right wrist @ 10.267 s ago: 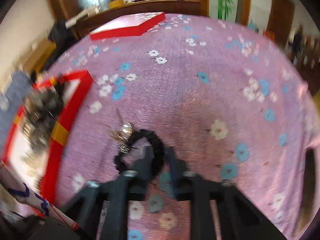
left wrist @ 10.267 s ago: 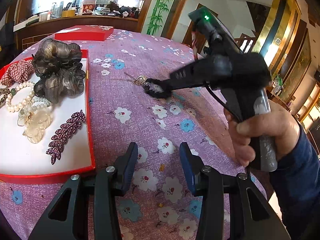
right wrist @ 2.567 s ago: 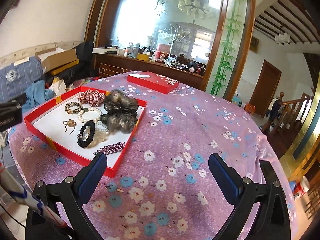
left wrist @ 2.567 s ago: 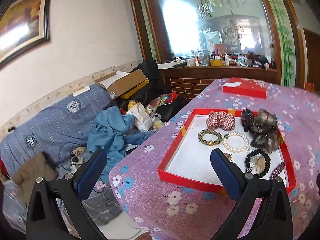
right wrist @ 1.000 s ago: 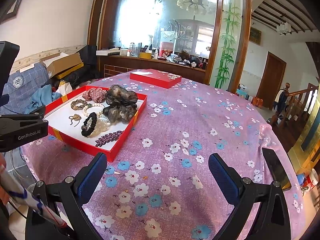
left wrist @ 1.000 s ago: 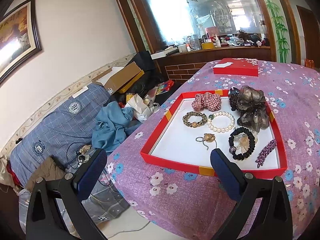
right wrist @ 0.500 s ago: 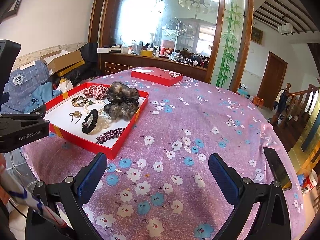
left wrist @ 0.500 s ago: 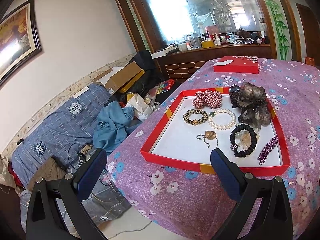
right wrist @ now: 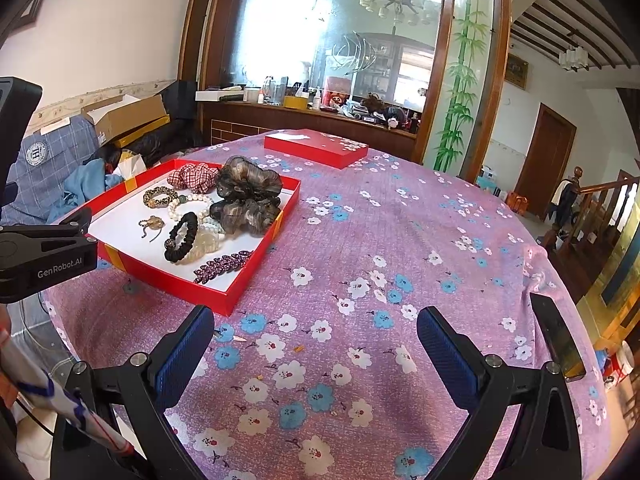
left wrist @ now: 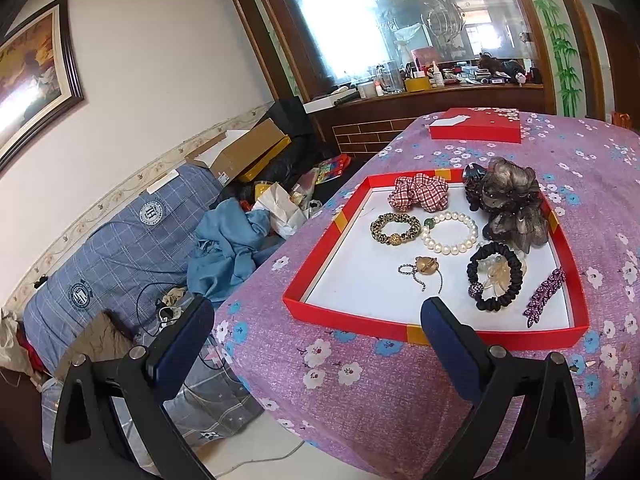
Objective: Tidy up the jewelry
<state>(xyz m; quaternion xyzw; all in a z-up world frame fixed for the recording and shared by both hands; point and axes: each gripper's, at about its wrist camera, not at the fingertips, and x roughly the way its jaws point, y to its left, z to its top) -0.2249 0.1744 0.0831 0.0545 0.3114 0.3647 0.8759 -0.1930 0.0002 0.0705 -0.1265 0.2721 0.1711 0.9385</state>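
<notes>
Left tool: spread wide, empty.
Right tool: spread wide, empty.
Clear hair clip: partly hidden under black scrunchie.

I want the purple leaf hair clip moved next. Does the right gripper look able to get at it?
Probably yes. The right gripper is open and empty, and the purple leaf hair clip lies uncovered near the red tray's closest corner, nothing between them.

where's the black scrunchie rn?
In the red tray, near-right part in the left wrist view: the black scrunchie lies over a clear hair clip, between the gold pendant and the purple leaf clip.
</notes>
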